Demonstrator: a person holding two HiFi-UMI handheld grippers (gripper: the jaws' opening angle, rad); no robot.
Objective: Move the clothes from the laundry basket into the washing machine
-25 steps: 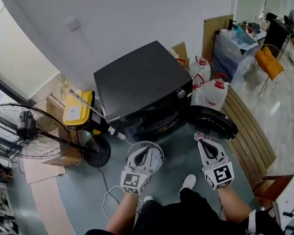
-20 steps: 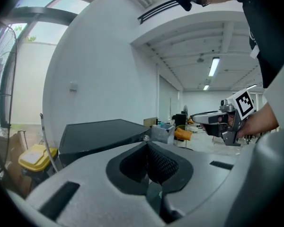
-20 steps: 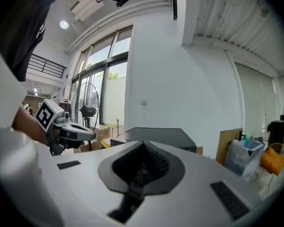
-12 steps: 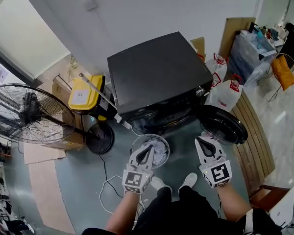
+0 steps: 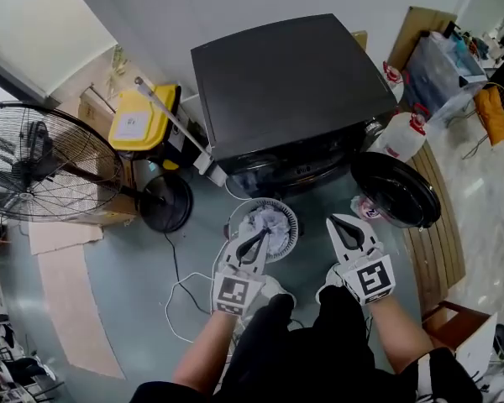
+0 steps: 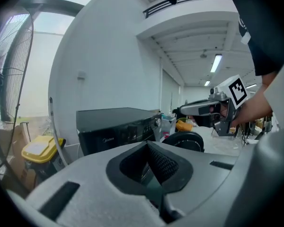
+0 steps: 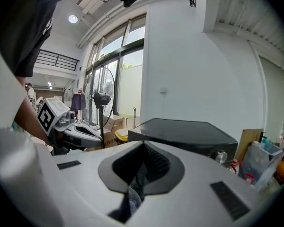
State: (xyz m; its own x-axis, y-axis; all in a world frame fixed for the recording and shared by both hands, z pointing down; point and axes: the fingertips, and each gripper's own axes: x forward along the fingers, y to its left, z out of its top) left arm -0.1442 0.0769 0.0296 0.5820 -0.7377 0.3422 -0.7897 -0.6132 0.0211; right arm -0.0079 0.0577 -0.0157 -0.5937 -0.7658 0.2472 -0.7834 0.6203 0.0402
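Observation:
A round white laundry basket (image 5: pixel 283 214) holding pale clothes (image 5: pixel 265 223) stands on the floor in front of the black washing machine (image 5: pixel 294 82). The machine's round door (image 5: pixel 395 190) hangs open to the right. My left gripper (image 5: pixel 258 237) is shut and empty, its tips over the near side of the basket. My right gripper (image 5: pixel 347 223) is also shut and empty, right of the basket and near the open door. The left gripper view shows its closed jaws (image 6: pixel 149 148), the machine (image 6: pixel 118 124) and the right gripper (image 6: pixel 213 109). In the right gripper view its own jaws (image 7: pixel 143 150) point at the machine (image 7: pixel 184 131).
A large standing fan (image 5: pixel 34 162) and a yellow-lidded bin (image 5: pixel 139 120) stand left of the machine. A white cable (image 5: pixel 181 309) loops on the floor by my feet. Plastic jugs (image 5: pixel 407 133) and a slatted wooden bench (image 5: pixel 441 225) are on the right.
Both grippers came forward and down toward the machine. The left one now hangs over the basket; the right one sits closer to the open door. Both stayed shut.

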